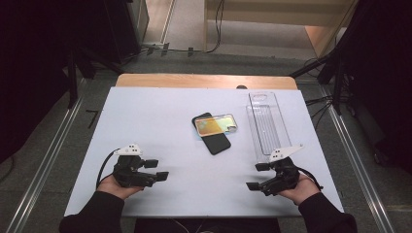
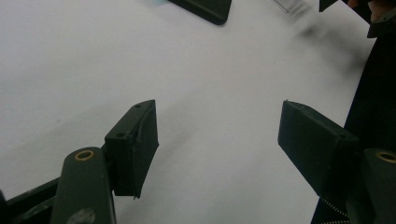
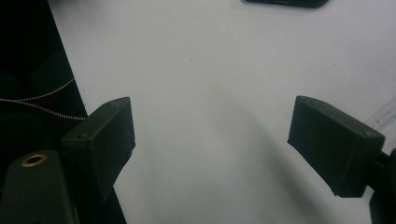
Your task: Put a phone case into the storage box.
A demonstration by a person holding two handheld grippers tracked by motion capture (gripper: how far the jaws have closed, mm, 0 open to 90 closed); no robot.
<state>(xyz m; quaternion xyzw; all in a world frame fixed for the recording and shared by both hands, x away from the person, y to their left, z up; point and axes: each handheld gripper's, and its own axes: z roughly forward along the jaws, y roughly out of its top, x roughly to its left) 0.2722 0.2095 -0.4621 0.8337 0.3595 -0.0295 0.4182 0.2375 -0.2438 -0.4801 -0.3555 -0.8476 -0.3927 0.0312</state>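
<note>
A black phone (image 1: 216, 142) lies on the white table (image 1: 160, 121) near the middle, and a clear case with a yellow-tinted back (image 1: 216, 124) rests across its far end. My left gripper (image 1: 158, 169) sits at the front left, held by a hand, with its jaws wide apart and nothing between them. At the front right my right gripper (image 1: 256, 176) is also open and empty. The left gripper view has my left gripper (image 2: 219, 126) over bare table, with a corner of the phone (image 2: 205, 8) far off. My right gripper (image 3: 212, 126) also looks across bare table toward the phone (image 3: 285, 3).
A long clear plastic tray (image 1: 266, 127) lies at the right, its near end just beyond my right gripper; its edge (image 3: 385, 112) appears in the right gripper view. A wooden table edge (image 1: 204, 80) runs along the back. The dark front edge (image 3: 37, 70) is close.
</note>
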